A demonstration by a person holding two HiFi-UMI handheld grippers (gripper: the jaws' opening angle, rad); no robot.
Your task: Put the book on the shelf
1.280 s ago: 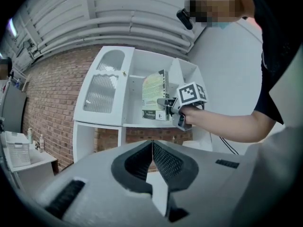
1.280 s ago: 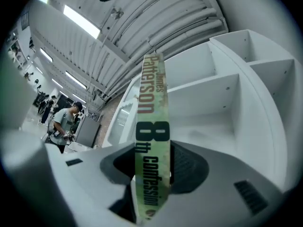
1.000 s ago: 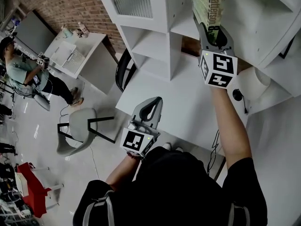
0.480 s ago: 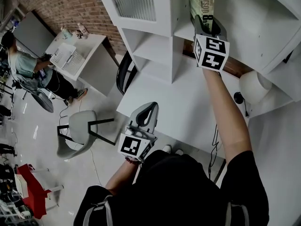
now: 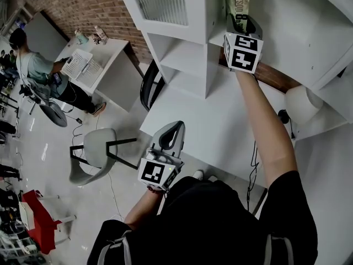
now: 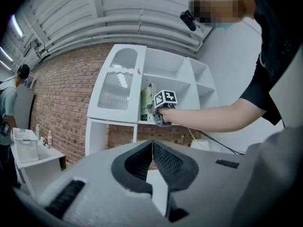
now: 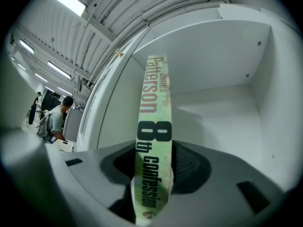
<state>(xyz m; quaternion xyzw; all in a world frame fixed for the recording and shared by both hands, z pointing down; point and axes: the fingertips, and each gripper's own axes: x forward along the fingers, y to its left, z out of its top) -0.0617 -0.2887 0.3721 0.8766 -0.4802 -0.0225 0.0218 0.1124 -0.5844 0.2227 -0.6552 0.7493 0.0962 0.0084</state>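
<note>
Right gripper pinching book upright in shelf compartment — left gripper hanging near, jaws pressed together.

1. A grey chair with black legs stands on the floor.
2. A white side desk stands against the brick wall.
3. A white basket lies near this desk's left edge.
4. Small bottles stand at its far corner.
5. A person is just beside the desk's left edge.
6. A red stand is well apart from the chair.
</note>
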